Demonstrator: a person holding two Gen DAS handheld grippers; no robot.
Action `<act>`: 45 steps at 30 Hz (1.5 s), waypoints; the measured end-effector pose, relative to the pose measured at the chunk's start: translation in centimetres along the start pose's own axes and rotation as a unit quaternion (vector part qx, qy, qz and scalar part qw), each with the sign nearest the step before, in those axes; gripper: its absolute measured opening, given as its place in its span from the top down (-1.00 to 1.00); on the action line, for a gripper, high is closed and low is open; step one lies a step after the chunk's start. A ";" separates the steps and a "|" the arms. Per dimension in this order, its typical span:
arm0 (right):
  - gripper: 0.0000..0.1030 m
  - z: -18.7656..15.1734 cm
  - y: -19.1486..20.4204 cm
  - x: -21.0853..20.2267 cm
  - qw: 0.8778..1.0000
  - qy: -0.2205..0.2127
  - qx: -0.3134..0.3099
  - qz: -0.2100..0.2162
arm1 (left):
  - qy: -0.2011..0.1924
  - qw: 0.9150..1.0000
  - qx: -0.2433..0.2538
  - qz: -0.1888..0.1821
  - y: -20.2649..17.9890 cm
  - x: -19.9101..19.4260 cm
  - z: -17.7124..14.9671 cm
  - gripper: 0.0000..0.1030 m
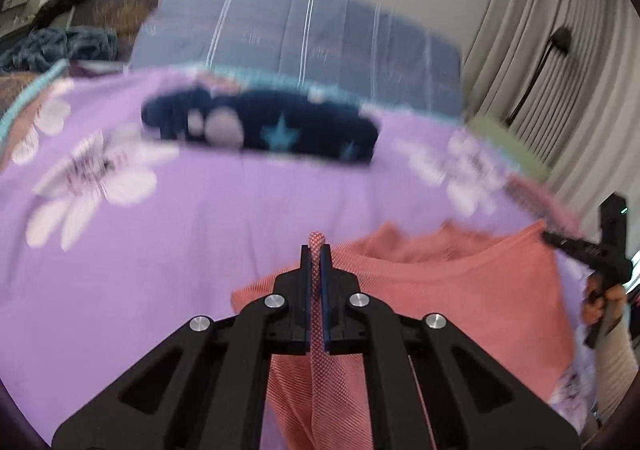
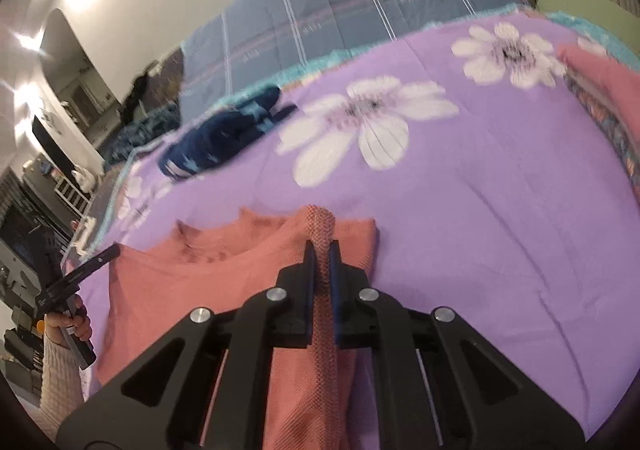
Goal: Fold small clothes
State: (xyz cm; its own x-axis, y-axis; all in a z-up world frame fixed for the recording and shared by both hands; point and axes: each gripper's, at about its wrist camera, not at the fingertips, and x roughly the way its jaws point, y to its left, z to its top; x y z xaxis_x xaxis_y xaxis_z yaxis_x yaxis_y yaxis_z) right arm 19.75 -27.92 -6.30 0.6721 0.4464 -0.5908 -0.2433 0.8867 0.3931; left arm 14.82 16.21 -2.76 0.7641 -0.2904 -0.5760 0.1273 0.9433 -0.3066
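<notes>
Lamp point(image 1: 560, 36) appears from left wrist only.

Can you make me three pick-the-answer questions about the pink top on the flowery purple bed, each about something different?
1. Where does the dark blue star-patterned garment lie?
A. Far side of the purple flowered bedsheet
B. On the floor
C. In a basket

2. What colour is the knitted mesh top?
A. Green
B. Salmon pink
C. Yellow

3. What is the left gripper doing?
A. Standing wide open
B. Pinching the top's fabric
C. Holding a toy

Answers: 1 A, it rests on the sheet beyond the top. 2 B, both views show pink knit. 3 B, cloth sits clamped between its closed fingers; the right gripper pinches likewise.
</notes>
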 end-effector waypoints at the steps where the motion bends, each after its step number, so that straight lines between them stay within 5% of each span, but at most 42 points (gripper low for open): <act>1: 0.88 0.4 0.3 -0.5 1.000 -0.011 -0.003 0.002 | -0.013 1.000 0.007 0.001 -0.3 -1.2 0.4 0.94; 6: 0.88 2.7 0.8 -0.1 1.000 -0.030 0.001 0.009 | -0.033 0.999 0.030 0.020 -1.3 -2.2 2.3 0.94; 13: 0.71 2.3 -1.5 8.2 0.994 0.059 0.004 -0.097 | 0.062 0.994 0.004 0.089 2.3 6.6 1.1 0.83; 16: 0.66 0.9 -1.6 5.9 0.995 0.052 -0.007 -0.083 | 0.050 0.996 -0.037 0.068 3.5 4.9 -0.3 0.57; 18: 0.66 0.1 -1.5 3.9 0.995 0.049 -0.022 -0.082 | 0.023 0.996 -0.044 0.074 3.5 2.2 -1.2 0.16; 22: 0.66 -3.8 -1.9 -1.9 0.997 0.049 -0.020 -0.059 | 0.010 0.998 -0.040 0.055 2.2 -3.9 -4.6 0.15; 26: 0.66 -9.1 -2.0 -5.7 0.997 0.070 -0.012 -0.043 | 0.044 0.998 -0.048 0.027 0.6 -7.5 -9.4 0.06; 31: 0.56 -13.0 -1.4 -8.0 0.996 0.088 -0.001 -0.024 | 0.094 0.994 -0.049 0.019 -1.1 -8.8 -13.4 0.06; 38: 0.35 -14.3 -0.6 -8.4 0.996 0.089 0.005 -0.004 | 0.118 0.992 -0.035 0.034 -2.6 -8.1 -15.4 -0.07; 43: 0.33 -14.9 -0.3 -7.7 0.997 0.081 0.007 -0.012 | 0.110 0.993 -0.042 0.030 -2.7 -7.7 -15.5 -0.07; 44: 0.65 -14.7 -0.5 -7.6 0.997 0.075 0.009 -0.016 | 0.107 0.993 -0.044 0.032 -2.6 -7.6 -15.4 0.08; 45: 0.86 -14.6 -0.6 -7.6 0.997 0.069 0.009 -0.024 | 0.101 0.993 -0.048 0.042 -2.4 -7.5 -15.2 0.91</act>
State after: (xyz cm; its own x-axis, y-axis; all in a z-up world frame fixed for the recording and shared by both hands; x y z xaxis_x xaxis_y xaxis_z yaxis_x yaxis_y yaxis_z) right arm 4.59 -30.11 -12.34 0.5798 0.4168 -0.7001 -0.2000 0.9058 0.3736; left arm -0.87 13.67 -9.22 0.6262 -0.2471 -0.7394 0.0008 0.9487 -0.3163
